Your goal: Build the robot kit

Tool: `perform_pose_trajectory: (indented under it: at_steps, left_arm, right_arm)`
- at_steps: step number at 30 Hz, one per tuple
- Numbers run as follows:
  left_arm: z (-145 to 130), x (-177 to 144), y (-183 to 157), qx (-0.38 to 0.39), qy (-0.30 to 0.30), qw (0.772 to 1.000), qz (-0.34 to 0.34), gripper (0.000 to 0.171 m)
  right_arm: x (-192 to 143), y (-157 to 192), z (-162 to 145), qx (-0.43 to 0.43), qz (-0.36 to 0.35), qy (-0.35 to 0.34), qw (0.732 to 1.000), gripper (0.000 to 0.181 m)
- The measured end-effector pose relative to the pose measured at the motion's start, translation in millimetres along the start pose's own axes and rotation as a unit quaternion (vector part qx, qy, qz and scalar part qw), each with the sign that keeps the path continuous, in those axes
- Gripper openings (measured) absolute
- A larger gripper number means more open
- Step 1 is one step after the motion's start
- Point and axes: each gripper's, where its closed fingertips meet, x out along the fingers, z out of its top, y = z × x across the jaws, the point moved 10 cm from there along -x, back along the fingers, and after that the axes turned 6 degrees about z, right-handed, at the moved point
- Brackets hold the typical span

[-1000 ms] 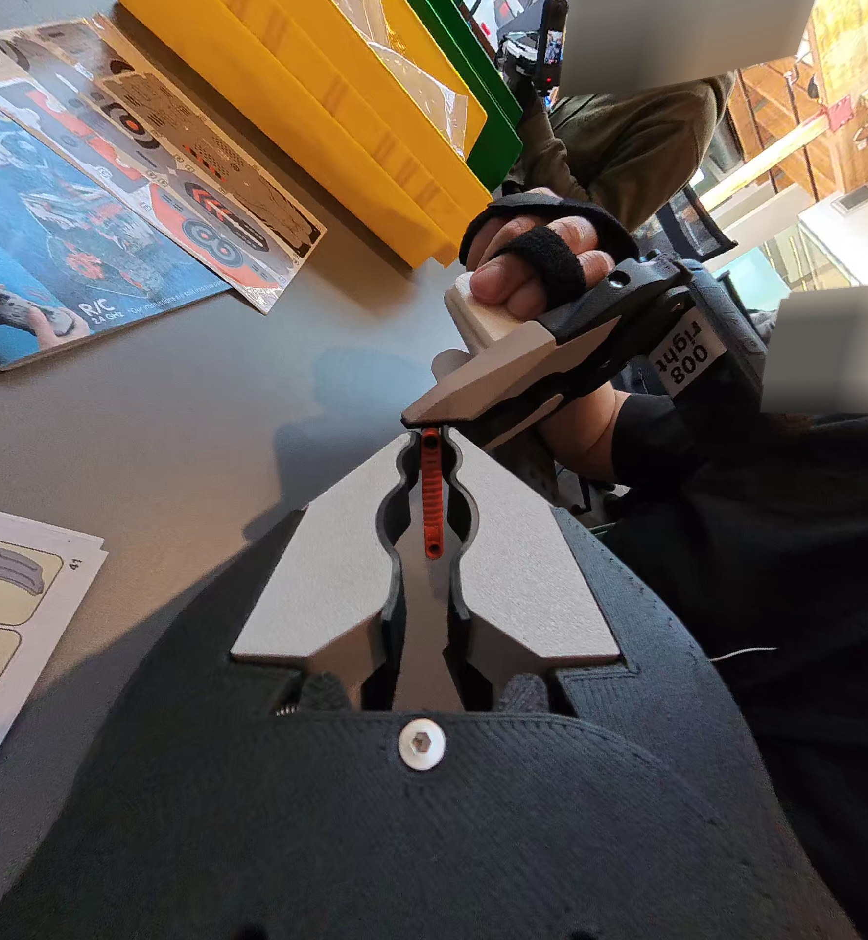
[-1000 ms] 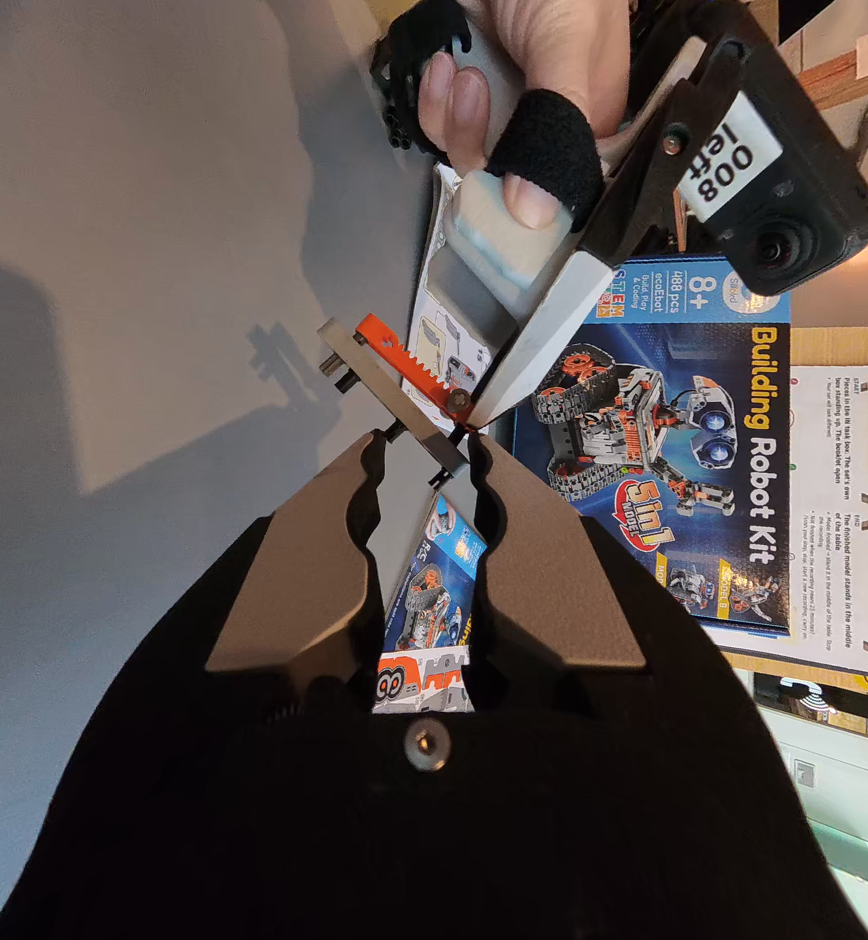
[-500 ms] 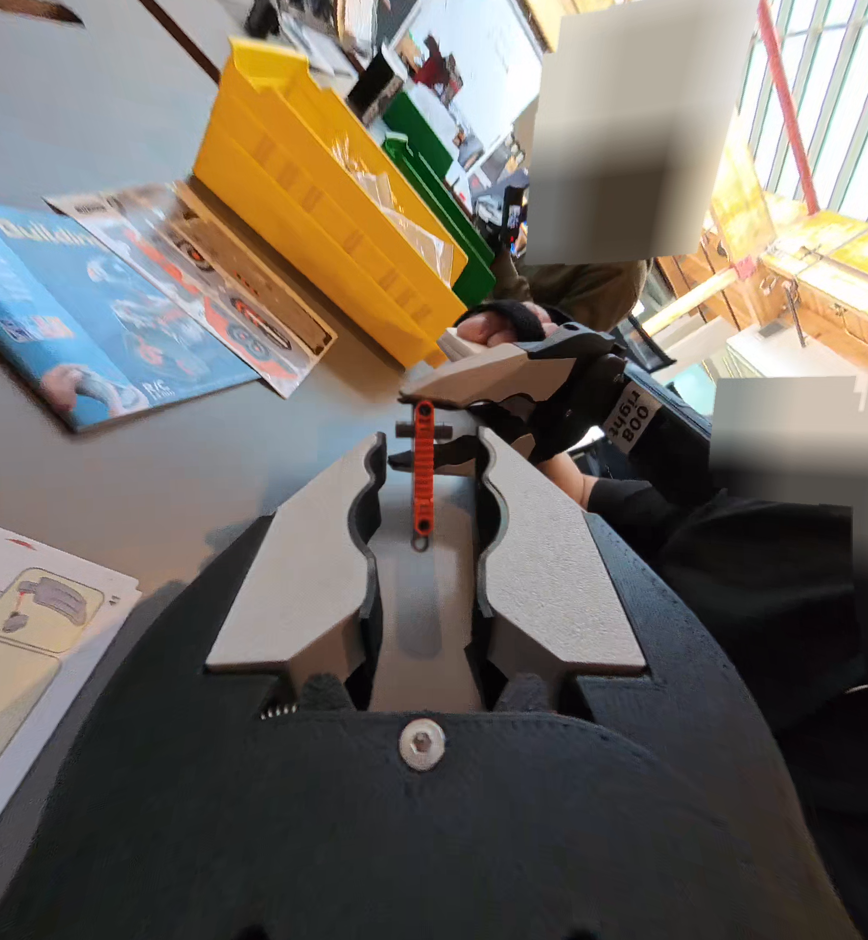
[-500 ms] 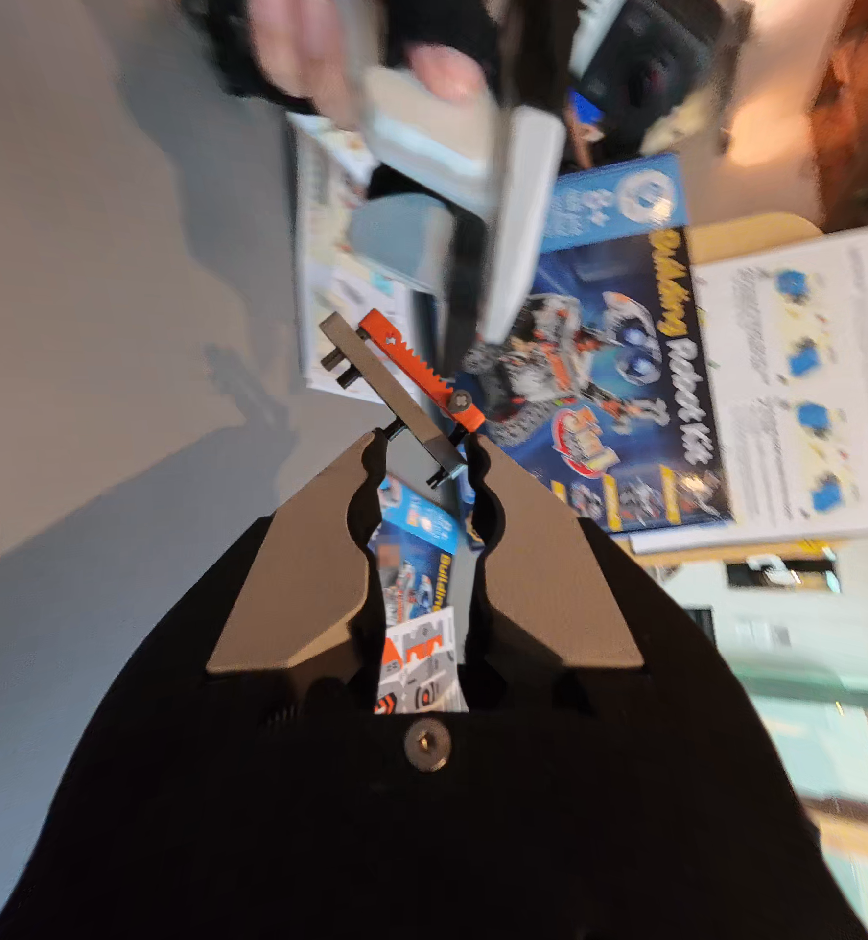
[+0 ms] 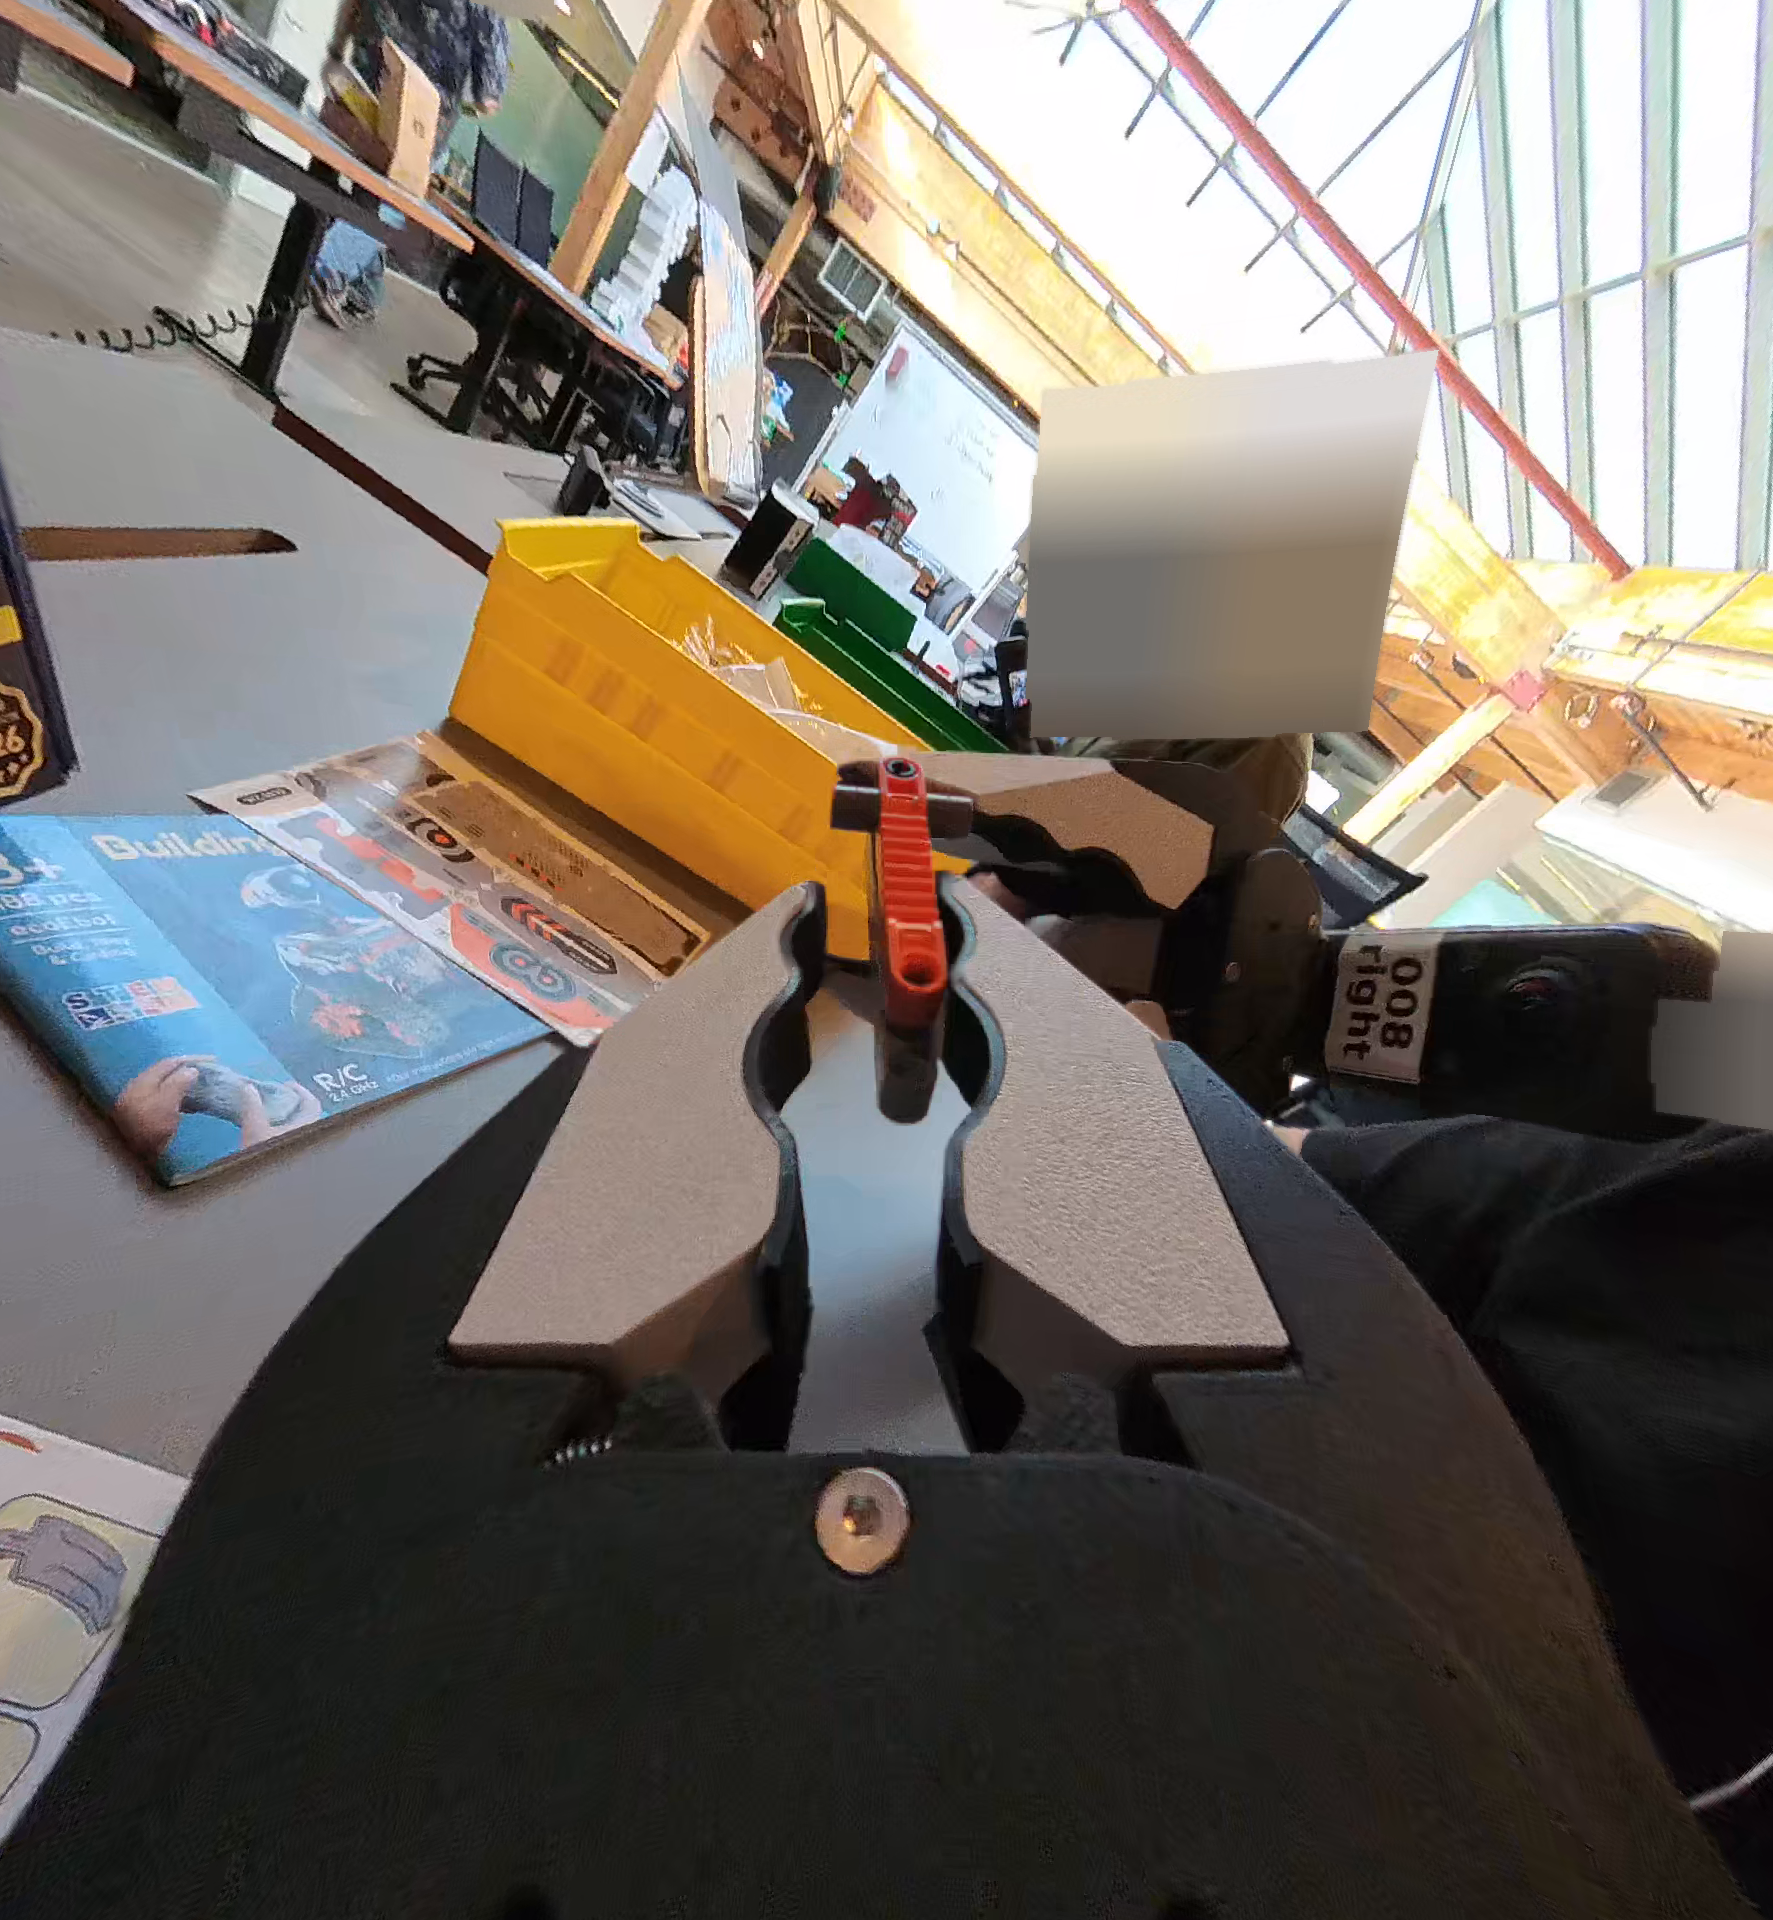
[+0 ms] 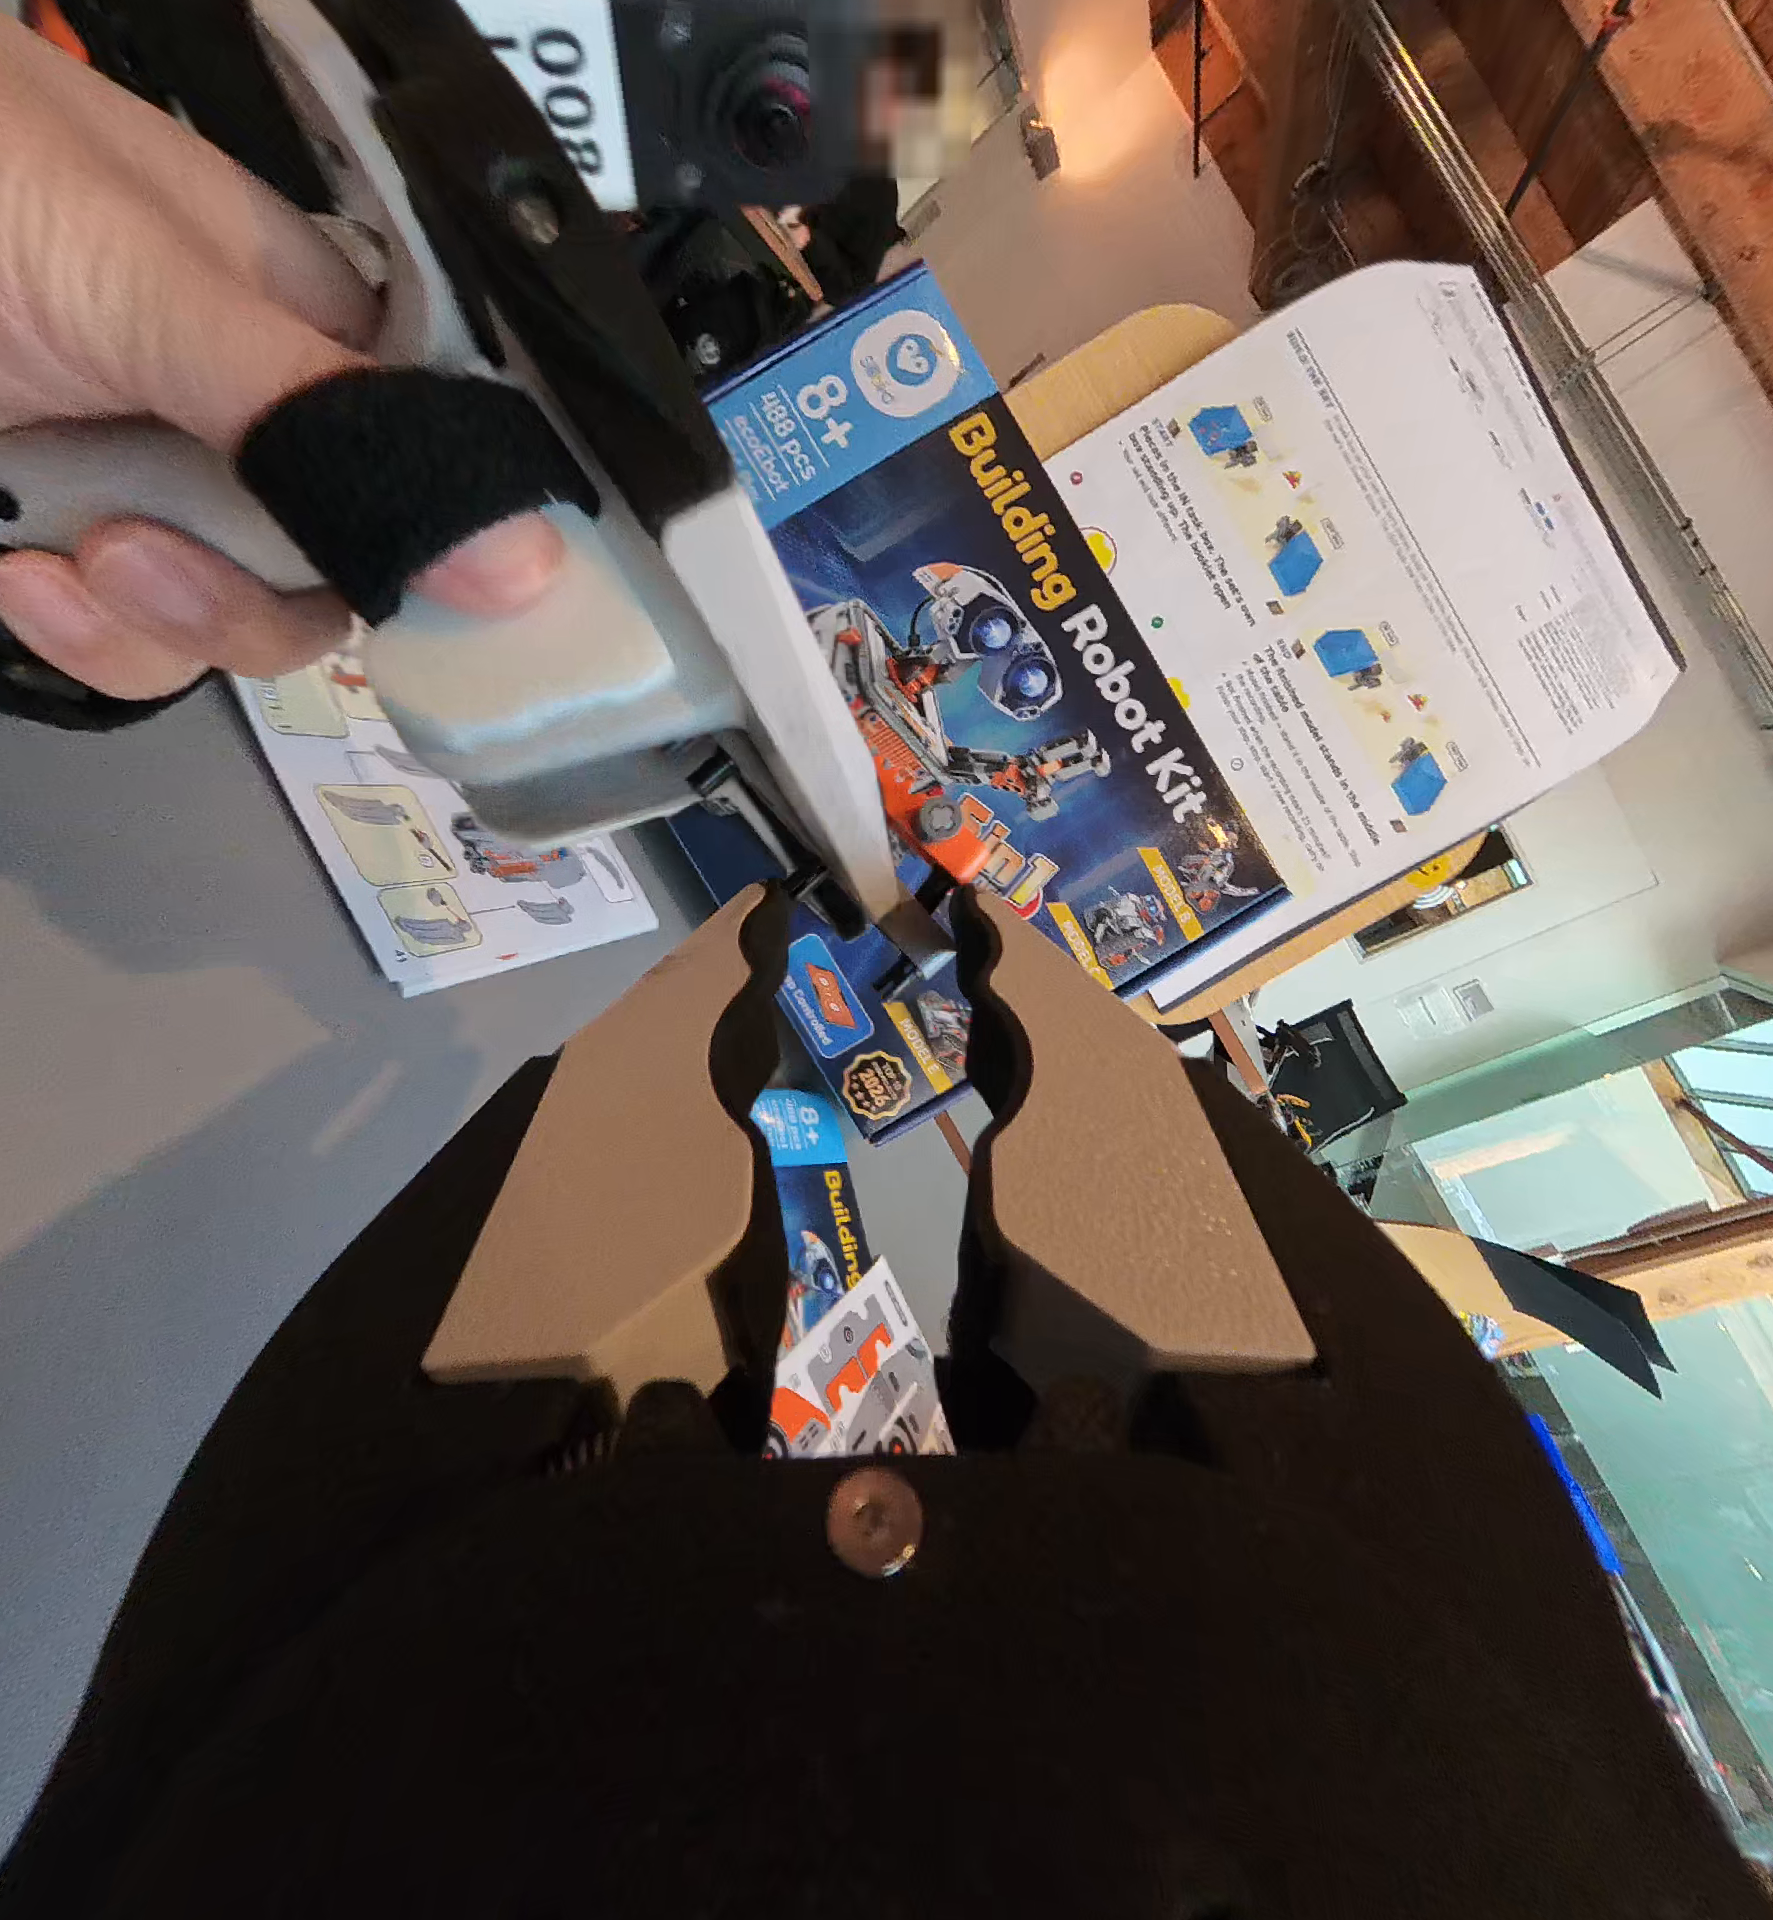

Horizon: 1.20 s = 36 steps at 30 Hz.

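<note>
An orange toothed rack (image 5: pixel 905 883) with a dark cross pin at its top and a dark grey part below stands upright between the tips of my left gripper (image 5: pixel 882 899). The left jaws stand a narrow gap apart around it; it lies against the right-hand finger. My right gripper (image 5: pixel 970 821) reaches in from the right and grips the same assembly at the top. In the right wrist view, my right gripper (image 6: pixel 861 914) is shut on the grey beam (image 6: pixel 913 925) of this assembly. The left gripper (image 6: pixel 856 894) points down into its tips. A bit of the orange rack (image 6: pixel 965 847) shows behind.
A yellow bin (image 5: pixel 653 717) and a green bin (image 5: pixel 861 623) stand on the grey table (image 5: pixel 238 644). A blue booklet (image 5: pixel 207 987), a sticker sheet (image 5: pixel 508 873) and an instruction page (image 5: pixel 9 1600) lie flat. A kit box (image 6: pixel 1017 644) and a white sheet (image 6: pixel 1381 520) stand behind. Less than 4 cm separates the two grippers' tips.
The left gripper let go of the orange rack and drew back, then came in again with its jaws narrowed around it. Both views tilted upward. The right gripper kept its hold.
</note>
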Motion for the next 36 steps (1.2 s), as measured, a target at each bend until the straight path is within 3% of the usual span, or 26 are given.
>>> perform_pose_trajectory:
  at_steps: [1,15,20,36]
  left_arm:
    - [0.0,0.0,-0.7,0.007,-0.004,1.0,0.001,0.005]
    - [3.3,-10.2,-12.5,0.05,0.103,0.993,-0.015,0.005]
    - [1.4,-9.2,-13.4,0.044,0.121,0.992,-0.014,0.005]
    - [-0.6,-7.6,-10.3,0.033,0.122,0.992,0.009,0.005]
  right_arm:
    - [0.6,1.1,0.3,-0.003,-0.004,0.002,1.0,0.03]
    - [-20.7,0.0,-12.4,-0.089,0.102,-0.1,0.986,0.02]
    - [-23.6,4.8,-12.8,-0.15,0.088,-0.093,0.98,0.015]
    - [-20.0,11.4,-8.0,-0.173,0.073,-0.055,0.981,0.012]
